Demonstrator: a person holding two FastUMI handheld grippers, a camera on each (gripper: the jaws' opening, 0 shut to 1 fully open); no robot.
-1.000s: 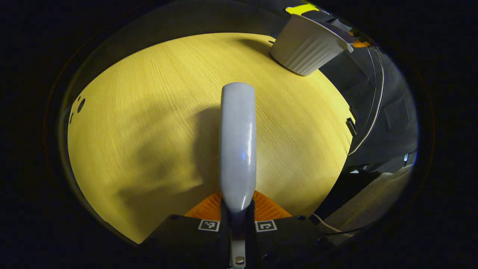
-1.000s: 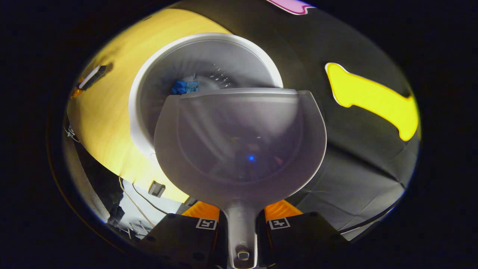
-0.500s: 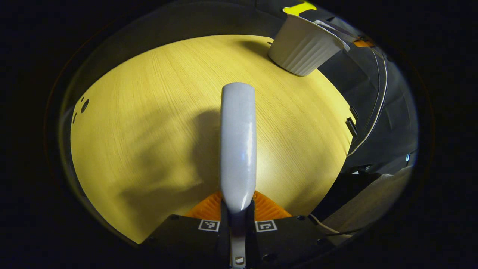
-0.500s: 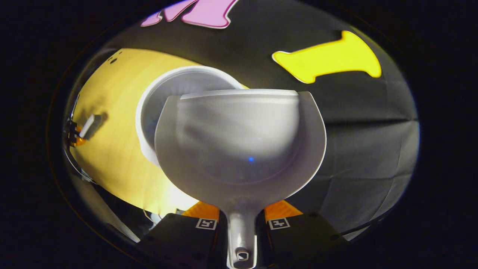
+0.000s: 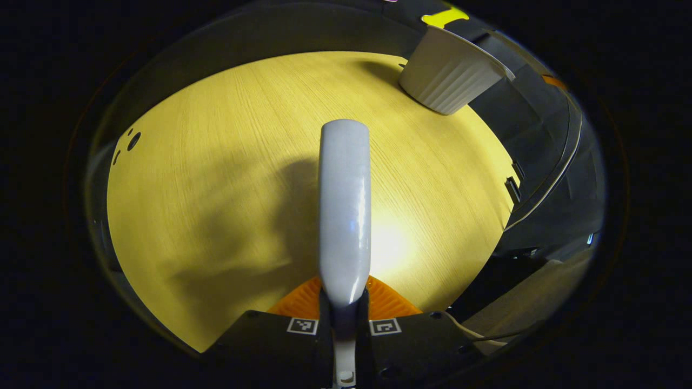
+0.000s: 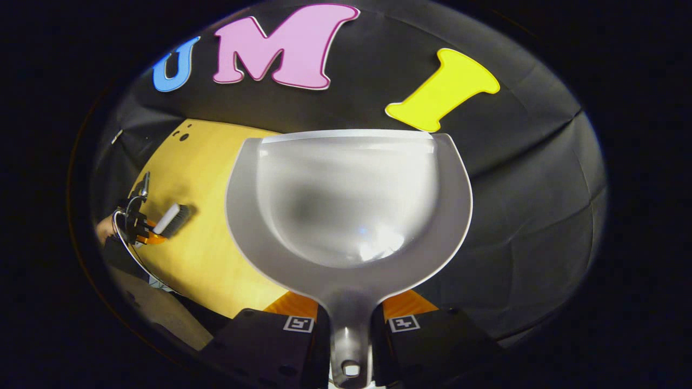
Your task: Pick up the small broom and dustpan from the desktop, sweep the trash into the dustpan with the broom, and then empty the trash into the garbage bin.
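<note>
Since a second ago the right gripper (image 6: 350,316) has swung up and away from the garbage bin (image 5: 451,70); its view, which looked down into the bin, now faces the booth wall. Both fingers are closed tight on the handle of the dustpan (image 6: 348,210), whose scoop is raised and holds no visible trash. Left gripper (image 5: 344,316) has barely shifted: its fingers clamp the handle of the small broom (image 5: 345,208), held above the desktop (image 5: 227,162). Whether the bristles touch the wood cannot be determined. Garbage bin stands on the desktop's far right corner, well apart from the broom.
</note>
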